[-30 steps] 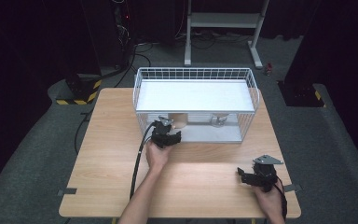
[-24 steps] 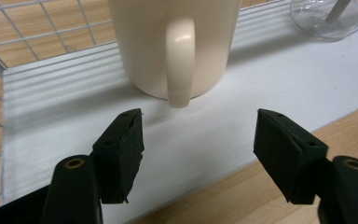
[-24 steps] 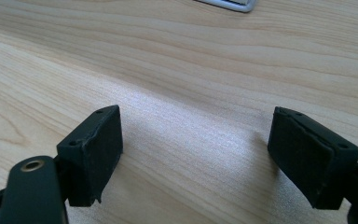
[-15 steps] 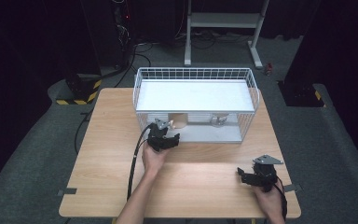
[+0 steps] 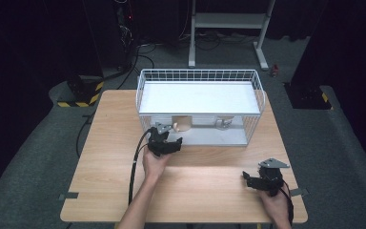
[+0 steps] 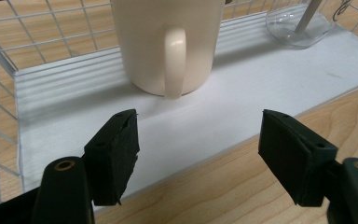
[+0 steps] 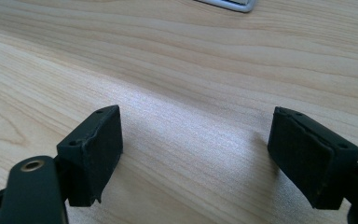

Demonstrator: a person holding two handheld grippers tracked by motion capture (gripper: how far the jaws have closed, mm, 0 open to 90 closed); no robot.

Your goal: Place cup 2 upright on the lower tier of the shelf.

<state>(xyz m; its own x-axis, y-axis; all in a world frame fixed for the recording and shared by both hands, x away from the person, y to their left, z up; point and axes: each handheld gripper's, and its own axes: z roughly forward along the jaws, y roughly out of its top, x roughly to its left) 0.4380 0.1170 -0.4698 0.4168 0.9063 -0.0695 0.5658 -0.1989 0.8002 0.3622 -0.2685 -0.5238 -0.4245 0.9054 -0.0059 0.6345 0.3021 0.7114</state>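
Observation:
A cream mug [image 6: 168,42] stands upright on the white lower shelf [image 6: 242,93] of a white wire rack [image 5: 200,76], its handle facing my left gripper. In the high view the mug [image 5: 183,123] sits at the shelf's front left. My left gripper [image 6: 198,144] is just in front of it, a short way off. Its jaws have just been opening and nothing is between them. It rests at the rack's front edge [image 5: 167,137]. My right gripper [image 7: 196,140] stands open over bare wood, near the table's front right corner [image 5: 250,180].
A clear glass item [image 6: 298,23] stands on the same shelf to the mug's right [image 5: 225,122]. The rack has a white upper shelf [image 5: 198,98] above them. Wire sides close the shelf's left end. The wooden table [image 5: 205,191] spreads between the two hands.
My left gripper has drawn back from the mug, slightly left and toward the person, with its jaws wider apart. The mug stays on the shelf. The right gripper has not moved.

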